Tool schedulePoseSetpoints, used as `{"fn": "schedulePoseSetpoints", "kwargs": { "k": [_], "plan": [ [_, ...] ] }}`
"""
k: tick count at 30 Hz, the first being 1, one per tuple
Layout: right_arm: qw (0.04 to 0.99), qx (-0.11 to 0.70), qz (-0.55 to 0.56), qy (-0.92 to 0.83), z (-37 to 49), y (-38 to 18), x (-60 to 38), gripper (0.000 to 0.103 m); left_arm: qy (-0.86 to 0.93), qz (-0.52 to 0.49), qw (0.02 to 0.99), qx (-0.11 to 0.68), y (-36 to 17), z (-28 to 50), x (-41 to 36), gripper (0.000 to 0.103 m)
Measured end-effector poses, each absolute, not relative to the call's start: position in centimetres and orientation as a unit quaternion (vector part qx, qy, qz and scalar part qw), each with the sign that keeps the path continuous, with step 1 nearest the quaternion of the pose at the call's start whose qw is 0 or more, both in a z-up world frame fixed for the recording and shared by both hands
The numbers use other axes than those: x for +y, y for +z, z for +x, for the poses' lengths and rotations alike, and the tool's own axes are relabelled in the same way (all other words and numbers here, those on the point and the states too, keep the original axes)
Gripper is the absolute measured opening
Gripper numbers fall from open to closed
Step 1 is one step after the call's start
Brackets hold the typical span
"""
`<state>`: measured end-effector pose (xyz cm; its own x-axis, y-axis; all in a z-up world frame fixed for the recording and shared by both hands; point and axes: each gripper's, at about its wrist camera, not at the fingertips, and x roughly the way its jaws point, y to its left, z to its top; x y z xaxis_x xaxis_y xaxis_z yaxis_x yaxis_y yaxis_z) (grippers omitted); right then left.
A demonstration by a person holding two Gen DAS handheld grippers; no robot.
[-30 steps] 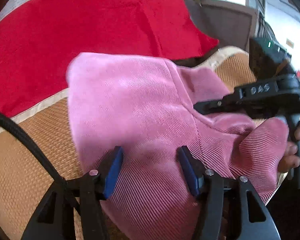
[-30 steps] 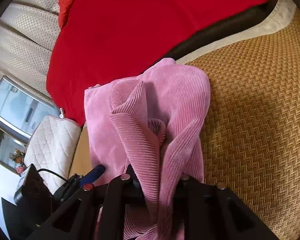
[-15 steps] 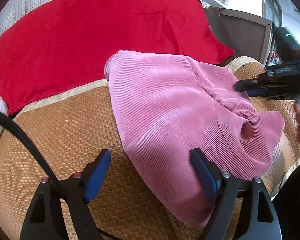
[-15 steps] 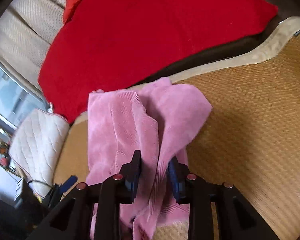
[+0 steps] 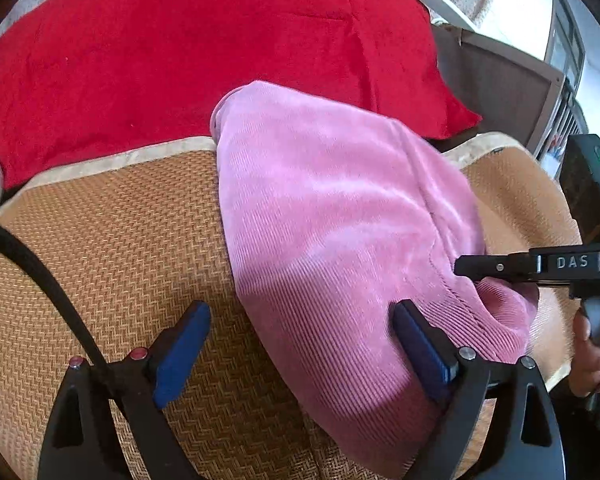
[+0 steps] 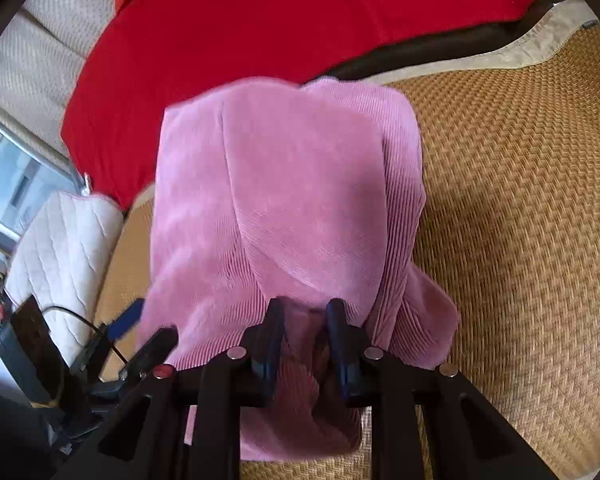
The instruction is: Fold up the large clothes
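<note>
**Left-wrist view: left tongs let go, right tongs carry the fold**

Left-wrist view shows the left gripper (image 5: 300, 354) with its blue pads spread wide and opening further. A second ago those pads sat close over the pink corduroy garment (image 5: 340, 220); now the left pad hangs over bare woven mat (image 5: 112, 240) and only the right pad lies at the garment's near edge, pinching nothing. The cloth is released on that side.

The garment lies on the mat as a folded bundle, its far end reaching the edge of the red blanket (image 5: 180, 48), its near end running down between the two grippers. A second ago it stood bunched in upright ridges; it now lies as a smoother, flatter slab.

In the right-wrist view the right gripper (image 6: 306, 340) has its pads narrow and closing on a bunch of the pink fabric at the near end, so it holds the cloth. The hand (image 5: 588, 356) on its grip shows at the right edge of the left view.

My reading: one fold has been laid down, and the right side has yet to finish setting or tucking its end.
</note>
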<state>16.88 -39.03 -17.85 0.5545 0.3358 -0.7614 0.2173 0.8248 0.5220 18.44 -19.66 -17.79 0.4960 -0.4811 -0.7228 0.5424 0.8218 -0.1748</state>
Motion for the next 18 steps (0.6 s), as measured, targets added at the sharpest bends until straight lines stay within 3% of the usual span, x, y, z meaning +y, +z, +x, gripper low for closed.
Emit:
{"fn": "schedulePoseSetpoints", "kwargs": {
  "k": [5, 11, 14, 18],
  "plan": [
    [0.848, 0.482, 0.220, 0.008, 18.5, -17.5, -37.6, 0.024, -0.271, 0.015, 0.880, 0.389, -16.4, 19.4, -18.1, 0.093],
    [0.834, 0.500, 0.234, 0.012, 20.6, -17.5, -38.6, 0.024, -0.269, 0.012, 0.865, 0.423, -18.2, 20.5, -18.6, 0.098],
    [0.817, 0.520, 0.246, 0.029, 21.0, -15.4, -39.6, 0.026, -0.272, 0.016, 0.865, 0.421, -18.3, 20.5, -18.7, 0.098],
    [0.845, 0.474, 0.238, 0.074, 21.7, -11.2, -39.4, 0.028, -0.275, 0.021, 0.866, 0.417, -18.1, 20.6, -18.8, 0.098]
  ]
}}
